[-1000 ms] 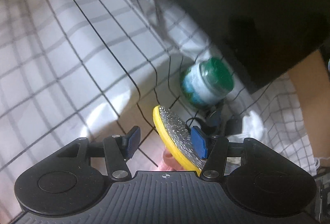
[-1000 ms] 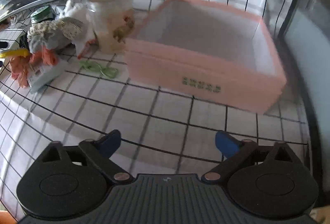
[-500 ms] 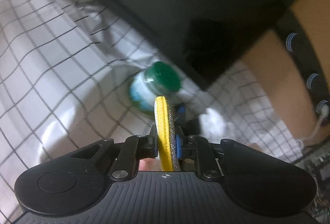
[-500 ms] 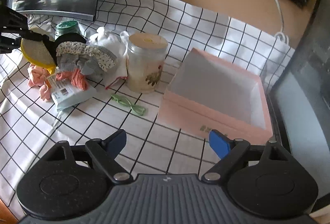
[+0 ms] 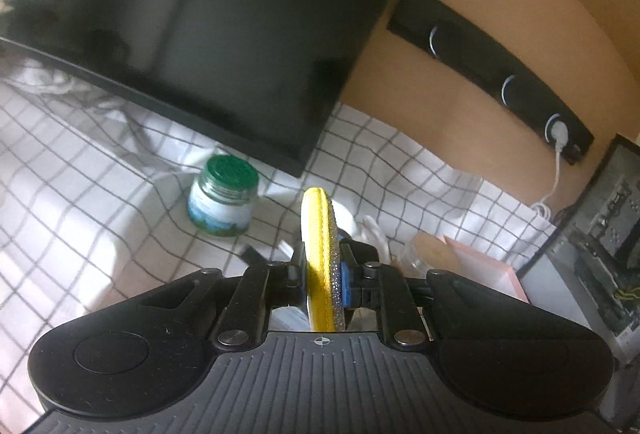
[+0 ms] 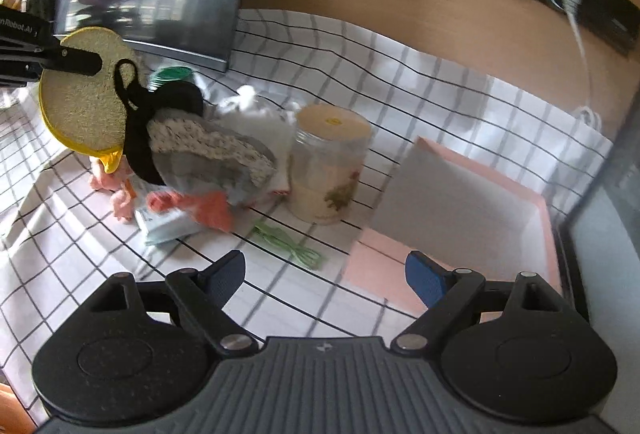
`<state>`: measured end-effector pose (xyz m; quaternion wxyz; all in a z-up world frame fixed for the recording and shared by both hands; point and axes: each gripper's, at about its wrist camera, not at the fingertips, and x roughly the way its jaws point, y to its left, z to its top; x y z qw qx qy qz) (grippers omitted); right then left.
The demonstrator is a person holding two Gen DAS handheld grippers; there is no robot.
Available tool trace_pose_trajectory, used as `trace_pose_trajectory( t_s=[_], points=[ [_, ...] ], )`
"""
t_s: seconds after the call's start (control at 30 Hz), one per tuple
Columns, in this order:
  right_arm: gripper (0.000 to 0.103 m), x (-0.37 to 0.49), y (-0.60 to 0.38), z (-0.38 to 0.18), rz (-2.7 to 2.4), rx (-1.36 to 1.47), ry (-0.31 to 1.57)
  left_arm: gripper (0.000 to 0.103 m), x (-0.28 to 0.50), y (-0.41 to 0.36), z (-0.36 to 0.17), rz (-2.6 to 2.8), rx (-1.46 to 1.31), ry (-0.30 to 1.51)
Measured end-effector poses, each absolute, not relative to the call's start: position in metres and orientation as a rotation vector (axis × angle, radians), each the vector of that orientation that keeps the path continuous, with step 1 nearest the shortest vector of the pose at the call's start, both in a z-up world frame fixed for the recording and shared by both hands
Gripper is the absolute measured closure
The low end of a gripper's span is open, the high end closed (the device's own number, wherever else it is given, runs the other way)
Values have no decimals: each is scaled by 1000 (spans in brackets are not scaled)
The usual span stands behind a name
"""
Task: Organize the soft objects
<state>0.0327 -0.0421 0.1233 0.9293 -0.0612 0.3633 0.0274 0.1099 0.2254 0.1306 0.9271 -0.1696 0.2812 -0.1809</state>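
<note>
My left gripper (image 5: 325, 276) is pointing gently downward, and its blue-padded fingers (image 5: 347, 280) are clamping a thin yellow scrubbing pad (image 5: 320, 250) that is standing on edge between them, raised clear of the counter (image 5: 80, 202). From my right side, that same gripper is reaching in from the far left. My right gripper (image 6: 326, 274) is tilting more steeply downward, hovering over the near part of the counter with its fingers (image 6: 424, 280) spread wide and nothing between them.
</note>
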Motion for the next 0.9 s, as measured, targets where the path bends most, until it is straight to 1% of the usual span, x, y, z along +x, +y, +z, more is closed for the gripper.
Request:
trace_pose_trajectory(
  t_s=[0.2, 0.4, 0.5, 0.57, 0.73, 0.9],
  points=[
    [15, 40, -21, 125, 140, -145, 723, 86, 92, 260, 142, -274, -371, 526],
    [15, 56, 10, 121, 236, -164, 744, 86, 78, 300, 139, -189, -423, 502],
    [23, 64, 28, 117, 276, -168, 762, 86, 74, 323, 134, -157, -459, 505],
    [23, 70, 43, 117, 295, -189, 765, 86, 75, 336, 130, -149, -488, 520],
    [23, 76, 102, 133, 483, -343, 655, 86, 77, 361, 114, -132, -542, 552],
    [23, 75, 177, 113, 590, -549, 611, 86, 82, 388, 98, -157, -698, 596]
  ],
)
